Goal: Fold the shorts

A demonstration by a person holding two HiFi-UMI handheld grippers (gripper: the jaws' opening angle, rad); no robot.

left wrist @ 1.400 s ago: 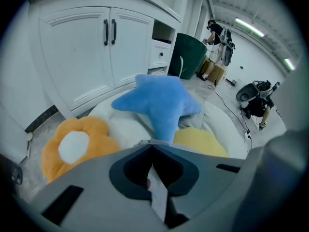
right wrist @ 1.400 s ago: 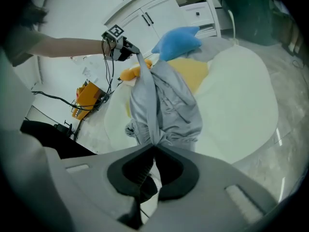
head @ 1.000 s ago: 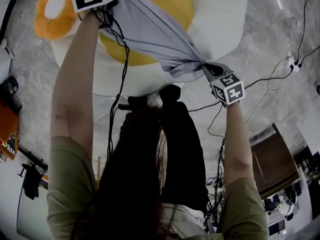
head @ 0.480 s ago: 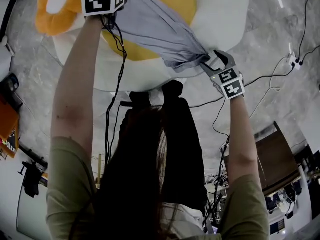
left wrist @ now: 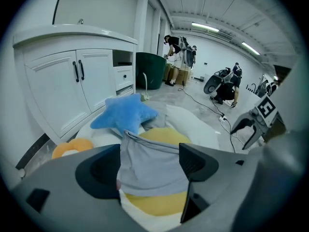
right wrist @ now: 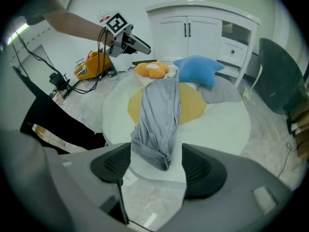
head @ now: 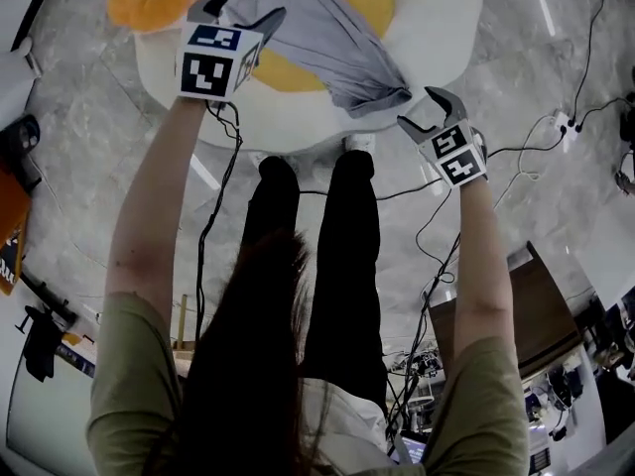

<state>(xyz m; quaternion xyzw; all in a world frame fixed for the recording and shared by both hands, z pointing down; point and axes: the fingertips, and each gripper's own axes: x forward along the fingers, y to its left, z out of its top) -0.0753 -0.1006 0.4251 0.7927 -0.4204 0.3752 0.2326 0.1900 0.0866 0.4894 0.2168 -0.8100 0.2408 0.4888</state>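
Both grippers have released the cloth since before: my left gripper (head: 238, 13) and right gripper (head: 429, 115) stand wide, holding nothing. Limp, light grey fabric shorts (head: 327, 28) lie upper centre on the round white cushion (head: 437, 28); I would grasp the hem corners.

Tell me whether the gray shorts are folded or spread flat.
Folded: the shorts lie as a narrow, bunched strip on the cushion, not spread.
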